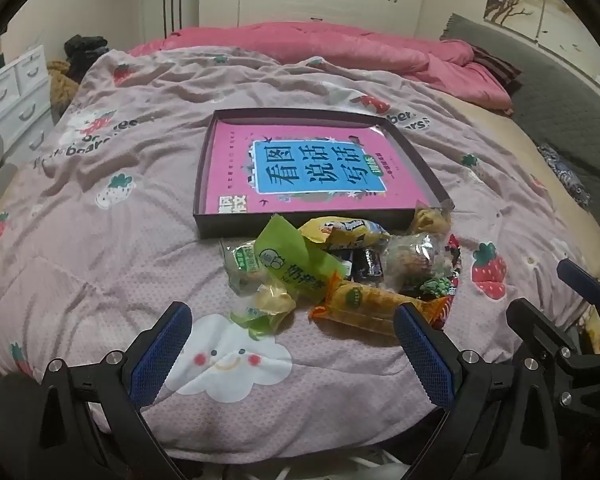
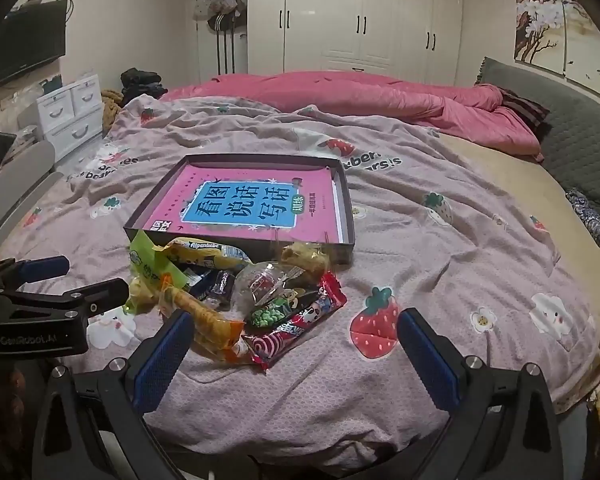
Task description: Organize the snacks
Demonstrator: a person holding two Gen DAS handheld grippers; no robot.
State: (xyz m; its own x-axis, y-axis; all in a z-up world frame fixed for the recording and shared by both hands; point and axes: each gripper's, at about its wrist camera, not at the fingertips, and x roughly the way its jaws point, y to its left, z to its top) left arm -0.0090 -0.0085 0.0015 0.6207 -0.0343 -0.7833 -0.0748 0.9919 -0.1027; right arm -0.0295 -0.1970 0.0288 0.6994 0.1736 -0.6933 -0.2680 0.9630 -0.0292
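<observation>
pile of wrapped snacks (image 1: 340,268) on the strawberry-print blanket (image 1: 120,240), right up against the near wall of a shallow dark box (image 1: 204,184) with a pink book (image 1: 312,168) inside, left gripper (image 1: 292,344) and right gripper (image 2: 292,344) both spread wide, holding nothing

Black frames with silver screws, blue textured fingers (image 1: 162,350).
</observation>
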